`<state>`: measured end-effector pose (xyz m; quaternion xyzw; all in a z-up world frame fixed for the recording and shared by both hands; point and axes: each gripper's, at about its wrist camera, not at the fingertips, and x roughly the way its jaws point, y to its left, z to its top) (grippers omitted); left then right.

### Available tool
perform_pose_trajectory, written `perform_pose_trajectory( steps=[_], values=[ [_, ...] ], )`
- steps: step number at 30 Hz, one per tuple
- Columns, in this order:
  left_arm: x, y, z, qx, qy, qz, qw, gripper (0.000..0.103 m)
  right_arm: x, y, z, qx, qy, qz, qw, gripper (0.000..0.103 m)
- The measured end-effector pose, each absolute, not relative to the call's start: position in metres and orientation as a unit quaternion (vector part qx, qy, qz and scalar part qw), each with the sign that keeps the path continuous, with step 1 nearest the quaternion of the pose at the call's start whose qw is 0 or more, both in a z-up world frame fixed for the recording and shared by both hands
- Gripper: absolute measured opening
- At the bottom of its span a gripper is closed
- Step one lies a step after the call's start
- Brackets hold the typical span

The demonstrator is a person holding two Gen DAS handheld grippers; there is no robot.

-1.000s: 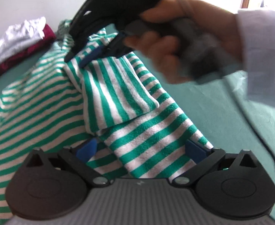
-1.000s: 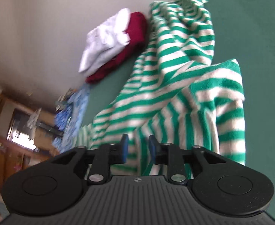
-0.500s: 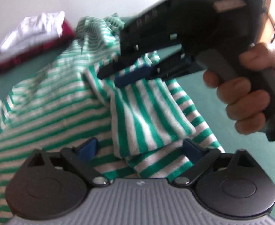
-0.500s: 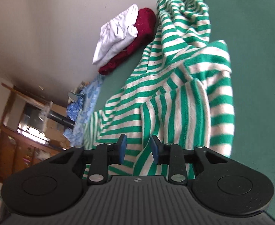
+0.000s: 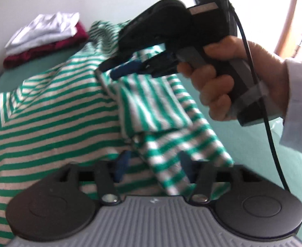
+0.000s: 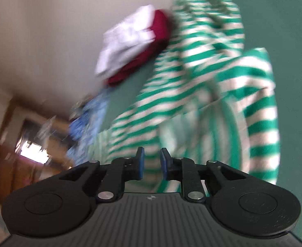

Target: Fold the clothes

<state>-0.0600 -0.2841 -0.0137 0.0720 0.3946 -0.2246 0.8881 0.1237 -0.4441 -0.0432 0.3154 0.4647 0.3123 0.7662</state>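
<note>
Green-and-white striped shirt spread on the green table, one flap lifted. Right gripper, jaws pinched on that raised fold. Left gripper, jaws partly apart around a bunched edge, not clamped. Folded white and maroon stack behind, near the wall.

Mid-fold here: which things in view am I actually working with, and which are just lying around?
In the job:
striped garment, spread on the green surface
right gripper, pinching a fold of it
left gripper, fabric between its fingers

Lying about:
folded white and maroon stack
blue patterned cloth
</note>
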Motion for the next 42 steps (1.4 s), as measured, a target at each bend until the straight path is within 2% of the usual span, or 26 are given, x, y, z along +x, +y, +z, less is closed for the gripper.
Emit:
perform_pose_trajectory(
  steps=[3,5,8,9,10,11,12,17,18,20,24,26,28,29,31,36,42],
  values=[
    [-0.075,-0.265,-0.011,0.069,0.384,-0.235,0.890,0.083,0.099,-0.445,-0.049,0.294,0.474,0.314,0.768,0.023],
    [-0.078,-0.249,-0.012,0.068,0.386,-0.239,0.889,0.081,0.091,-0.452,-0.051,0.312,0.469,0.292,0.773,0.016],
    [-0.074,-0.221,-0.013,0.090,0.389,-0.226,0.888,0.084,0.070,-0.462,-0.038,0.358,0.436,0.274,0.778,0.041],
    [-0.072,-0.209,-0.013,0.094,0.392,-0.223,0.888,0.084,0.062,-0.460,-0.036,0.356,0.431,0.265,0.785,0.056],
    [-0.071,-0.195,-0.012,0.091,0.394,-0.225,0.886,0.085,0.054,-0.457,-0.034,0.353,0.428,0.254,0.792,0.064],
    [-0.069,-0.181,-0.012,0.083,0.399,-0.229,0.884,0.086,0.050,-0.455,-0.037,0.351,0.426,0.238,0.799,0.066],
    [-0.067,-0.168,-0.012,0.077,0.405,-0.229,0.882,0.087,0.046,-0.452,-0.039,0.349,0.425,0.222,0.805,0.060],
    [-0.068,-0.124,-0.012,0.076,0.404,-0.241,0.879,0.090,0.024,-0.442,-0.036,0.397,0.386,0.145,0.820,0.062],
    [-0.069,-0.117,-0.013,0.072,0.400,-0.243,0.881,0.092,0.019,-0.438,-0.038,0.388,0.386,0.125,0.827,0.067],
    [-0.074,-0.111,-0.016,0.081,0.386,-0.246,0.886,0.092,0.011,-0.432,-0.040,0.371,0.383,0.090,0.841,0.058],
    [-0.083,-0.114,-0.021,0.105,0.361,-0.259,0.889,0.094,0.000,-0.420,-0.040,0.339,0.355,0.080,0.868,0.058],
    [-0.084,-0.113,-0.020,0.106,0.358,-0.265,0.889,0.094,0.005,-0.412,-0.033,0.318,0.368,0.053,0.872,0.058],
    [-0.084,-0.108,-0.016,0.100,0.355,-0.260,0.892,0.089,0.018,-0.396,-0.022,0.288,0.393,0.022,0.873,0.058],
    [-0.085,-0.104,-0.014,0.096,0.353,-0.257,0.894,0.089,0.027,-0.385,-0.014,0.272,0.405,0.016,0.873,0.054],
    [-0.085,-0.096,-0.009,0.091,0.348,-0.232,0.904,0.093,0.043,-0.355,0.003,0.253,0.400,0.082,0.877,0.054],
    [-0.082,-0.071,-0.008,0.081,0.362,-0.195,0.908,0.094,0.097,-0.209,0.036,0.085,0.405,0.261,0.872,0.067],
    [-0.100,-0.042,-0.010,0.073,0.383,-0.158,0.907,0.098,0.119,-0.044,0.005,-0.143,0.379,0.307,0.861,0.067]
  ],
)
